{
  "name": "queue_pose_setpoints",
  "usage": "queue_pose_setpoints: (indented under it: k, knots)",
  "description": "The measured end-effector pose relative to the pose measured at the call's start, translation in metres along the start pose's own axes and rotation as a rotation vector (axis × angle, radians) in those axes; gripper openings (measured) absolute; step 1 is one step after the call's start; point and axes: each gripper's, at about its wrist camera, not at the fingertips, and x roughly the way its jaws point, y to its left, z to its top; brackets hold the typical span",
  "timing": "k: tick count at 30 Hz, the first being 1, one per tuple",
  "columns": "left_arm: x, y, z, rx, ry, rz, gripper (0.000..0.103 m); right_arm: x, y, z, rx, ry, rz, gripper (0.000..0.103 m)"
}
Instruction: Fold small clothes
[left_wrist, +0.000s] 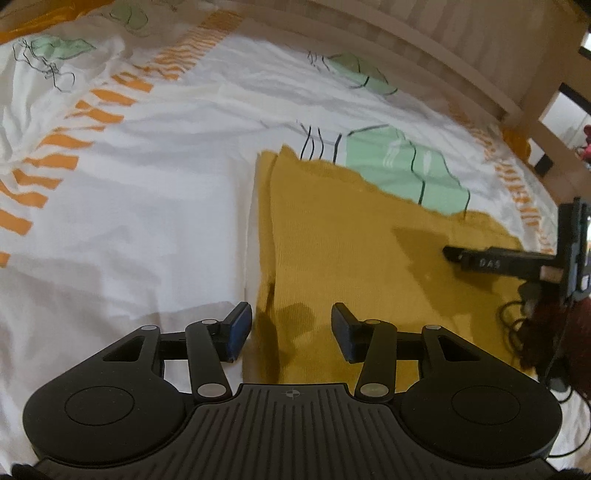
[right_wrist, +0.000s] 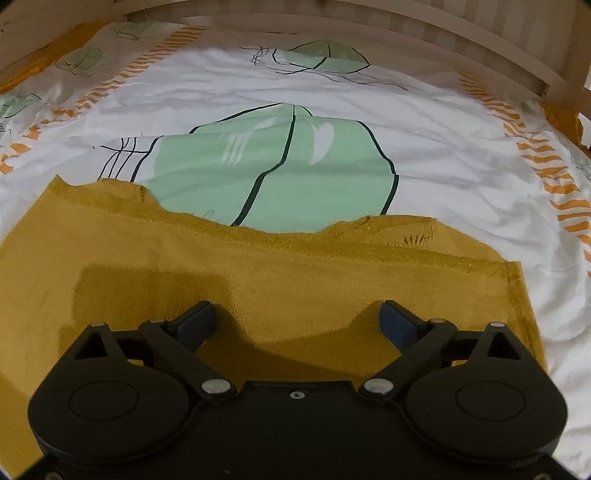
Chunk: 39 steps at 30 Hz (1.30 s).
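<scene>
A mustard knit garment (right_wrist: 258, 280) lay flat on the bed's printed sheet (left_wrist: 147, 206). Both jaws stood apart and empty: the left hand-held gripper (left_wrist: 291, 332) over its doubled left edge, the right hand-held gripper (right_wrist: 297, 325) mid-cloth. Pinching one layer, apparently loose, risked a skewed fold.

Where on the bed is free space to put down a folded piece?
Free: the white sheet left of the mustard garment, up to the orange stripes; also the green print beyond it. Crowded: the garment itself, under both tools.
</scene>
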Motion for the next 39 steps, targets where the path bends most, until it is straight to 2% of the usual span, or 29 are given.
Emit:
queue_pose_setpoints:
  k: [4,11,19,27,33,37,39]
  knots:
    - [-0.007,-0.003,0.002,0.013,-0.028,0.01,0.046,-0.012,0.009,-0.004,-0.042,-0.022,-0.026,0.097]
    - [-0.009,-0.002,0.003,0.022,-0.037,0.023,0.046,-0.046,0.031,-0.042,-0.126,-0.066,-0.029,0.098]
    - [-0.001,-0.002,0.001,0.028,-0.018,0.085,0.046,-0.07,0.041,-0.086,-0.076,-0.062,0.017,0.102]
    - [0.017,0.002,-0.003,0.023,0.037,0.129,0.048,-0.068,0.037,-0.089,-0.018,-0.056,0.035,0.102]
    - [0.022,-0.008,-0.006,0.057,0.05,0.151,0.061,-0.068,0.032,-0.096,0.036,-0.063,0.066,0.103]
    - [0.027,-0.018,-0.01,0.091,0.048,0.173,0.075,-0.068,0.03,-0.095,0.051,-0.058,0.079,0.103]
    - [0.029,-0.019,-0.011,0.079,0.043,0.177,0.078,-0.068,0.028,-0.095,0.059,-0.056,0.089,0.103]
